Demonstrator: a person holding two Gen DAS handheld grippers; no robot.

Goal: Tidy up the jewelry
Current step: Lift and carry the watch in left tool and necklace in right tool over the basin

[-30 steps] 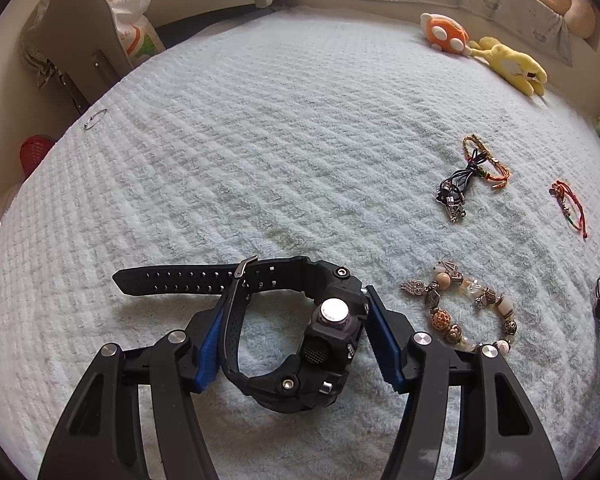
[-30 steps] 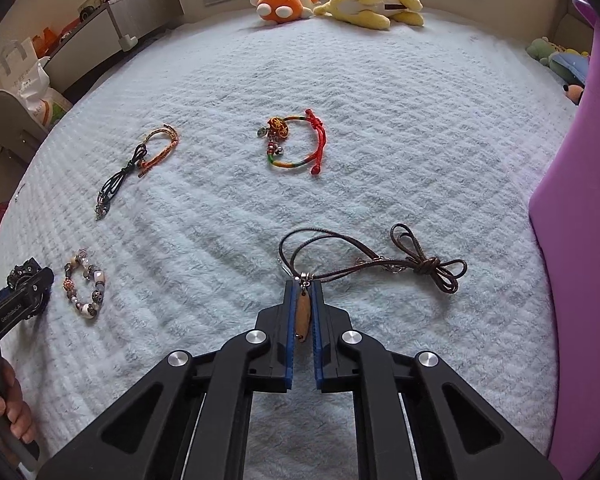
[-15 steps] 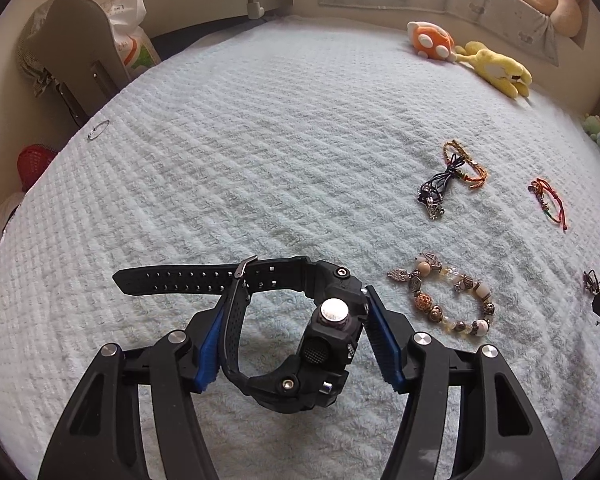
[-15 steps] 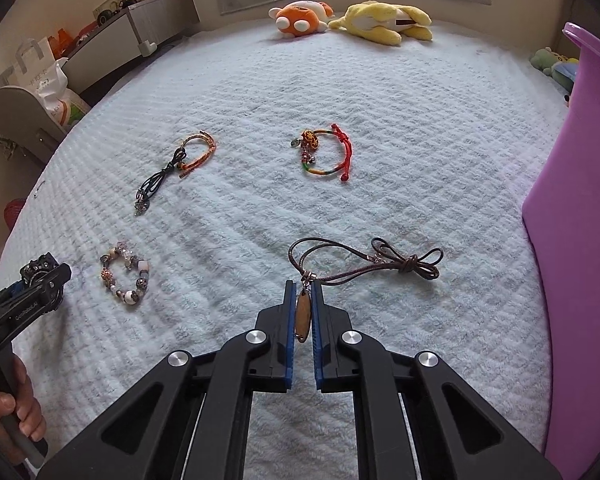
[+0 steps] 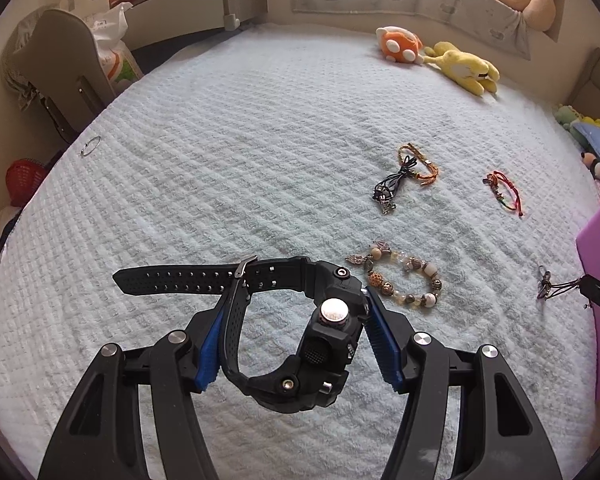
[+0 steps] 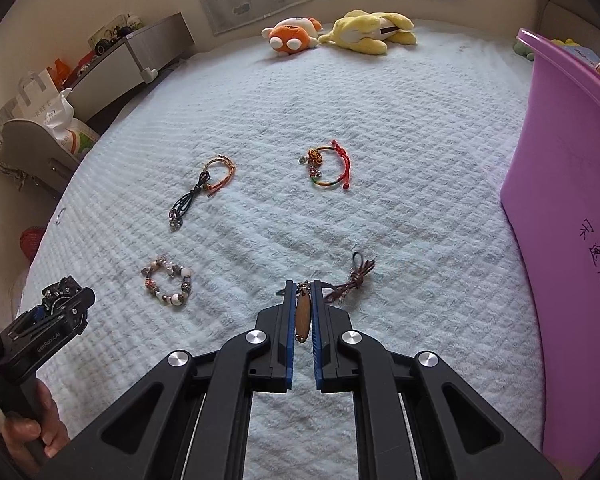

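Observation:
My left gripper (image 5: 296, 308) is shut on a black watch (image 5: 320, 340), blue pads pressing the strap and the case, above the pale blue blanket (image 5: 260, 160). The strap end sticks out to the left. My right gripper (image 6: 302, 286) is shut on the wooden pendant (image 6: 302, 316) of a brown cord necklace (image 6: 354, 278), whose cord hangs bunched just beyond the fingers. On the blanket lie a beaded bracelet (image 6: 168, 282), a black-and-orange cord bracelet (image 6: 204, 188) and a red string bracelet (image 6: 330, 170).
A purple bin (image 6: 560, 200) stands along the right side of the bed. Two plush toys (image 6: 340, 32) lie at the far edge. A thin wire ring (image 5: 90, 146) rests near the left edge. A hand (image 6: 32, 436) holds the left tool.
Both grippers have risen, each keeping its hold. The necklace cord, spread out on the blanket before, now hangs gathered from the right gripper. The bracelets have not moved.

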